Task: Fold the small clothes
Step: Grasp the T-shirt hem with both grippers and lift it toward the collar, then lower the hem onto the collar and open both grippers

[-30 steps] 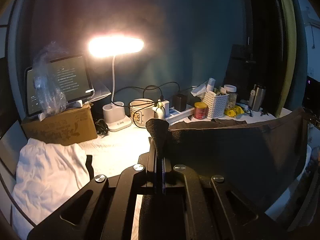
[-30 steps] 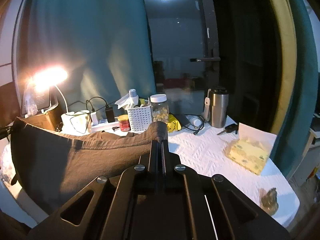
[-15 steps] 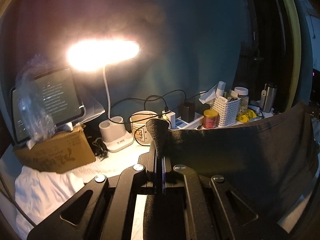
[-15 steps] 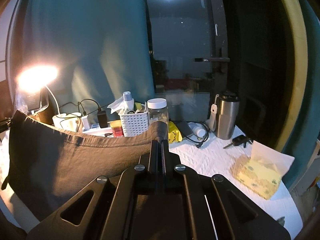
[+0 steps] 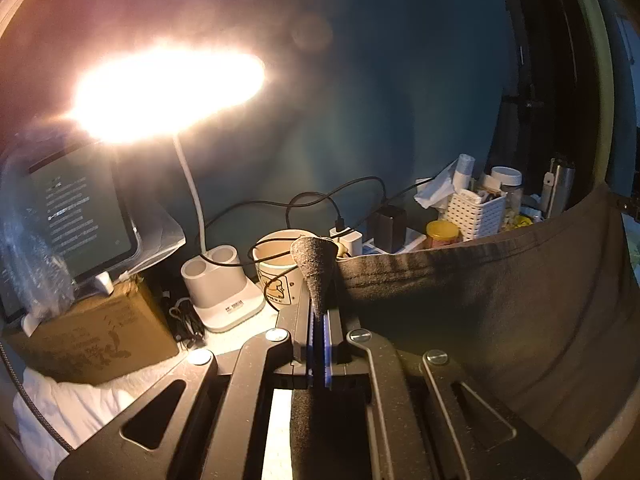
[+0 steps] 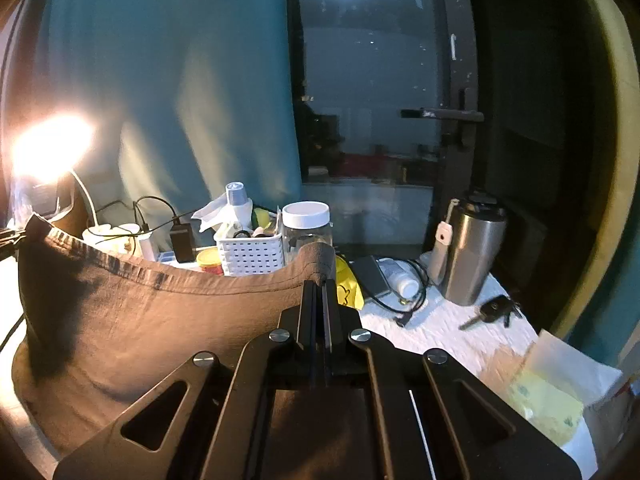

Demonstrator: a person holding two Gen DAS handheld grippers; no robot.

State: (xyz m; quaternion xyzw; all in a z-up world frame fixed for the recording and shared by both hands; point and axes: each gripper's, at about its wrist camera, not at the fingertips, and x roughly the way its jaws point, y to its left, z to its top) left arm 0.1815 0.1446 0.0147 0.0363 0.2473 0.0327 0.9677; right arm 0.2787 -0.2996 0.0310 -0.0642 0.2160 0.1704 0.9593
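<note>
While both grippers are clamping a corner each, the dark cloth (image 5: 500,300) is hanging stretched between them above the worktop (image 6: 440,332), its hemmed top edge sagging in the middle. The left gripper (image 5: 318,280) is pinching a twisted cone of fabric in closed jaws; the right gripper (image 6: 320,276) is biting the opposite corner the same way, jaws shut tight on it.

Clutter is the main risk. In the left view, a mug (image 5: 280,264) is sitting just beyond the pinched corner at 11 o'clock, with a cable (image 5: 320,200) looping over it and a lamp (image 5: 216,280) standing beside it at 9 o'clock. If the cloth is being carried toward the back of the worktop, its hanging body is likely sweeping into the mug or snagging the cable.

In the right view, a basket (image 6: 250,254) and jar (image 6: 306,228) are standing right behind the top edge at 11 o'clock, and a steel tumbler (image 6: 468,252) is at 2 o'clock; a low pass could be tipping any of these.

Each grip is holding only a small bunch of fabric, so pulling the grippers further apart could be slipping a corner free and dropping that side.
</note>
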